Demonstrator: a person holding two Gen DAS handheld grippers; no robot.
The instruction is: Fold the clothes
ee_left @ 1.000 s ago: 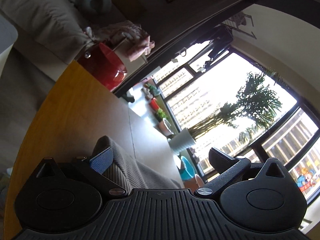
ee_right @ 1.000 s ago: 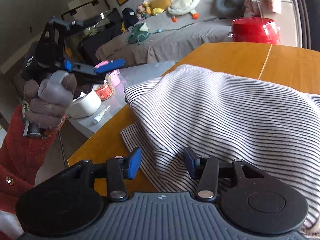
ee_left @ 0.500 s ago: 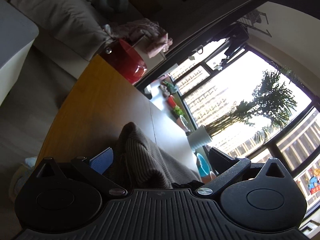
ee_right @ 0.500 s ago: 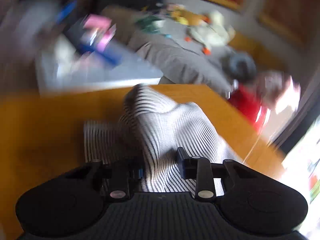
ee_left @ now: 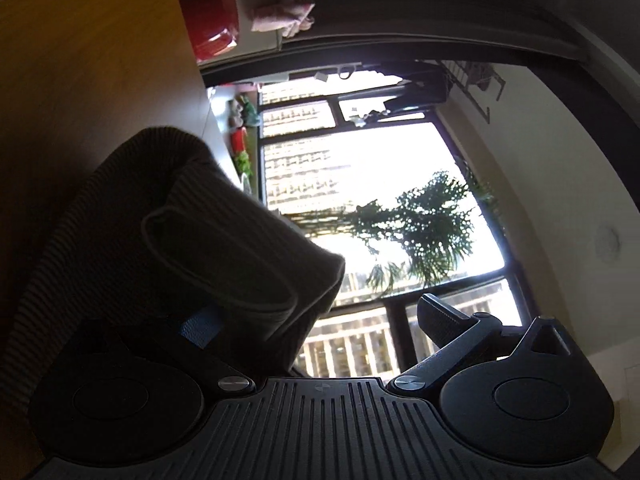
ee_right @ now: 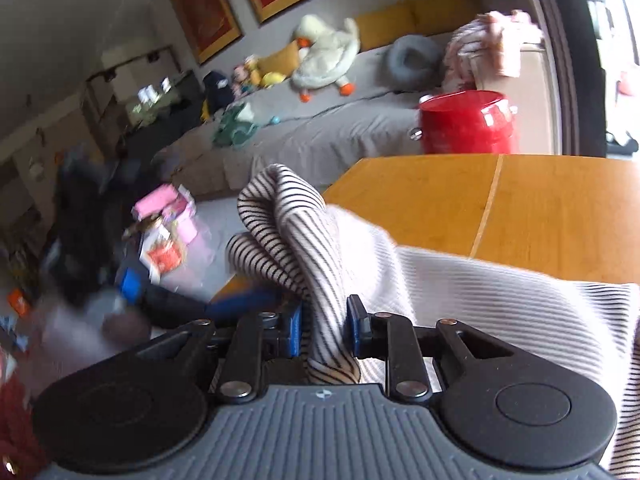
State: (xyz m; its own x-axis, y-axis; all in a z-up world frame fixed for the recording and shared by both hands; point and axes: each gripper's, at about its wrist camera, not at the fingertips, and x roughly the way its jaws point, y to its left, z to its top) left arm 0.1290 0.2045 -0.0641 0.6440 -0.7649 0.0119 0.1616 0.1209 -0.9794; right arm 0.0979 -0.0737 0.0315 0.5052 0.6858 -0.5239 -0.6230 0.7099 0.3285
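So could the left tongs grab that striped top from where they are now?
Probably yes: the left tongs stand open with a bunched fold of the striped top already lying between them, against one finger. Nothing blocks them from closing.

Striped garment (ee_right: 320, 248): white w/ thin dark stripes, bunched & lifted at near-left corner, rest draped flat toward 3 o'clock on wooden tabletop (ee_right: 560, 208). Left view: backlit fold (ee_left: 208, 232), looks dark.
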